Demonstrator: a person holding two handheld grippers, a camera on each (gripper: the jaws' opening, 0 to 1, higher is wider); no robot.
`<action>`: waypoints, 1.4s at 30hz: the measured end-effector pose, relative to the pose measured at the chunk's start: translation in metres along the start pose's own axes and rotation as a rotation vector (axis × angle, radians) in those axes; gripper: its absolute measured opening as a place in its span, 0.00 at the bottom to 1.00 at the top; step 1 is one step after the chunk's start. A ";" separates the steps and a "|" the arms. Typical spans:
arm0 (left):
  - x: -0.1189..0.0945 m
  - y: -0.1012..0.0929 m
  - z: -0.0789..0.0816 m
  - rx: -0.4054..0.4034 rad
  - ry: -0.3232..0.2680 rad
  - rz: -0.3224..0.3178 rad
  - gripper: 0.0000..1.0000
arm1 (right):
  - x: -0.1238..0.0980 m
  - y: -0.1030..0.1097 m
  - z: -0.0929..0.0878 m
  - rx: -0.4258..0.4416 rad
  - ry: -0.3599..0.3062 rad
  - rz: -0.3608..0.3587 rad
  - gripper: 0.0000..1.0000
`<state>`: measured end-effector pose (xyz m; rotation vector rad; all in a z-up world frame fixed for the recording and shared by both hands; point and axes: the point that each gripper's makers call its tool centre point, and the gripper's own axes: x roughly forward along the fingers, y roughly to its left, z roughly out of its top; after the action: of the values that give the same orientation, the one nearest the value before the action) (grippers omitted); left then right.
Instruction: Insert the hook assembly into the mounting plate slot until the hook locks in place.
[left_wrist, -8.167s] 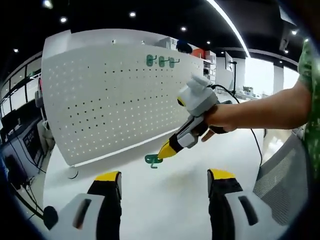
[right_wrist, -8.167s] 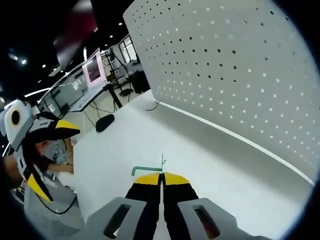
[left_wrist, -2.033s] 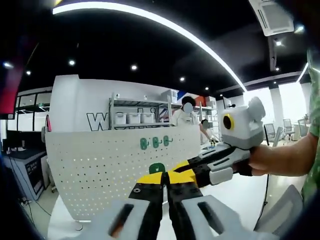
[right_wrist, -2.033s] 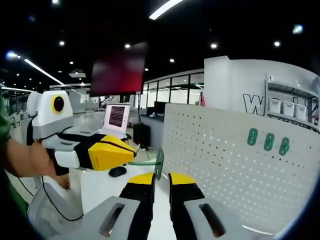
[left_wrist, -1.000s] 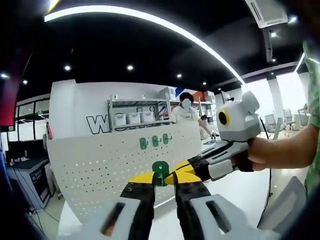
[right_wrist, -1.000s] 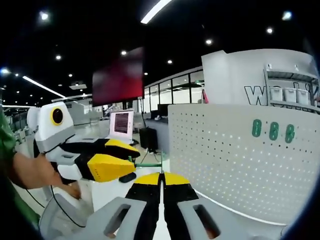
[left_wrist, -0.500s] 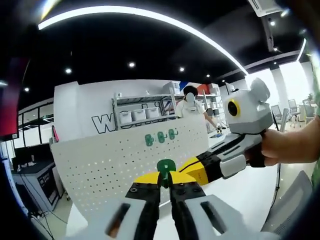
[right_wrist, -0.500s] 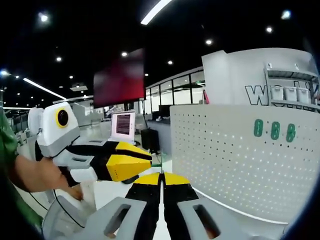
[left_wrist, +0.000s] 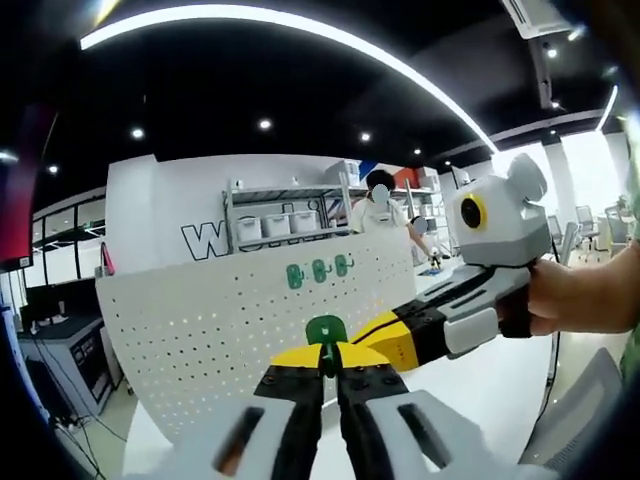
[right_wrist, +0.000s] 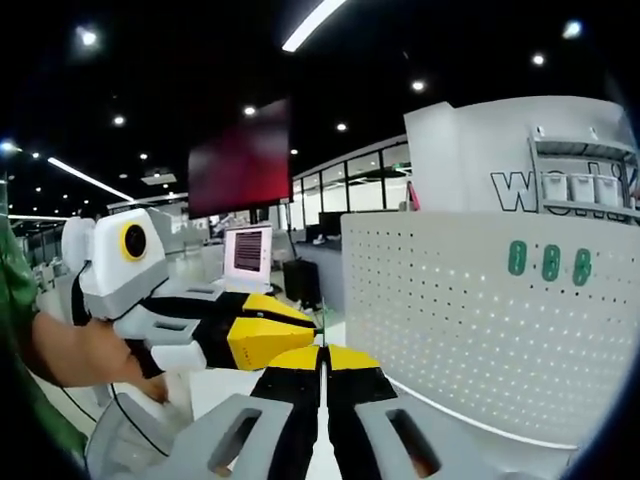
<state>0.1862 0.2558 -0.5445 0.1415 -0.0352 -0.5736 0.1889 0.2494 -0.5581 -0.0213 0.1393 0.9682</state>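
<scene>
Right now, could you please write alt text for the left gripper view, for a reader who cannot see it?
The left gripper, shut on a green hook, meets the right gripper, which a hand brings in from the right. Behind them stands a white pegboard with three green hooks near its top edge.
</scene>
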 end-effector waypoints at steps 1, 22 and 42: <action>0.000 0.000 0.000 0.002 0.000 -0.001 0.04 | 0.000 0.000 0.000 -0.001 0.002 -0.001 0.00; 0.004 0.000 0.003 0.006 -0.009 0.023 0.03 | -0.015 -0.017 -0.004 -0.116 0.013 -0.112 0.12; 0.015 0.008 0.004 -0.049 -0.013 0.068 0.03 | -0.043 -0.031 -0.006 -0.104 -0.001 -0.181 0.57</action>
<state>0.2030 0.2537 -0.5393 0.0884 -0.0385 -0.5073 0.1901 0.1962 -0.5595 -0.1267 0.0847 0.7937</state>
